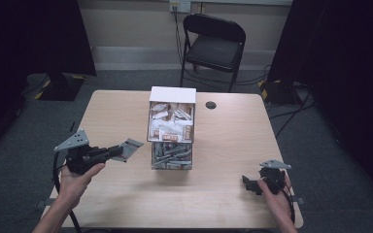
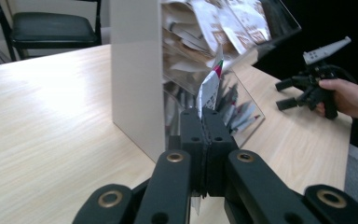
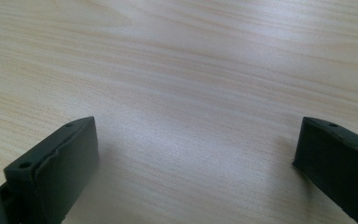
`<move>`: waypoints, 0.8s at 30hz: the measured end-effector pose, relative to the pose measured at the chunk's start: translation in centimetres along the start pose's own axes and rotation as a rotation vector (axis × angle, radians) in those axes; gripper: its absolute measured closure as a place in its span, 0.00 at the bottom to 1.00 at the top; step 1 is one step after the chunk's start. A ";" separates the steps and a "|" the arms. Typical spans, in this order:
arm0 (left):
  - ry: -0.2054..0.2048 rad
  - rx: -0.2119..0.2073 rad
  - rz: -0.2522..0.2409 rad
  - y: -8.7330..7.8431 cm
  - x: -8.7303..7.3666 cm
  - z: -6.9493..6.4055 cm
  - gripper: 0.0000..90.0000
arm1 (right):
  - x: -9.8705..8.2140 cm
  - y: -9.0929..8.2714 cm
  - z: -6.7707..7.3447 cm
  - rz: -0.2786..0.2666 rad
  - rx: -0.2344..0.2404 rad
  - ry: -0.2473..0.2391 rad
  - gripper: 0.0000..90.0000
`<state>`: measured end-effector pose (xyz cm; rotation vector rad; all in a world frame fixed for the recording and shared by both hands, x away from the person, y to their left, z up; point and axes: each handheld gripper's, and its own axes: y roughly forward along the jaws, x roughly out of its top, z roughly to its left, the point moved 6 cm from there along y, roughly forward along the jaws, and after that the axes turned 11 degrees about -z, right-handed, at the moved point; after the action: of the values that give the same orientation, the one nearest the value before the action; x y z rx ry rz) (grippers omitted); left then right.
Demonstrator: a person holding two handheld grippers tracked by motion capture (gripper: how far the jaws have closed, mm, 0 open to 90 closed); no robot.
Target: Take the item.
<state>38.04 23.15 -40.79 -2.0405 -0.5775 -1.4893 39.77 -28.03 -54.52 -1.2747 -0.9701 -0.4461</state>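
Sachet of thin white paper (image 1: 128,148), flat and rectangular, sticks out from the left gripper (image 1: 118,151), whose jaws are pinched tight on it, above the pale wooden table (image 1: 223,194) just left of the clear plastic two-tier dispenser box (image 1: 172,130). From the high view, the box's upper tier holds more white and brown sachets and its lower tier grey ones (any print there is too small to read). The right gripper (image 1: 250,184) rests near the table's right front corner, jaws spread. In the left gripper view, the sachet (image 2: 209,88) stands upright between the shut pads, white with a red and green corner; its writing cannot be made out. In the right gripper view, the jaws stand wide over bare wood.
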 end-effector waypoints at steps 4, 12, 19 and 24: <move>-0.011 0.024 0.021 0.6 -0.4 0.9 1.00 | 0.0 0.0 0.0 0.000 0.000 0.000 0.00; -0.014 0.057 0.059 1.6 -1.4 2.1 1.00 | 0.0 0.0 0.0 0.000 0.001 0.000 0.00; -0.040 0.066 0.098 2.8 -3.1 3.1 1.00 | 0.0 0.0 0.0 0.000 0.001 0.000 0.00; -0.066 0.059 0.112 3.4 -4.3 3.3 1.00 | 0.0 0.0 0.0 0.000 0.001 0.000 0.00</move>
<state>41.27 22.57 -46.24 -2.0476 -0.5183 -1.3303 39.78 -28.02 -54.52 -1.2742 -0.9698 -0.4456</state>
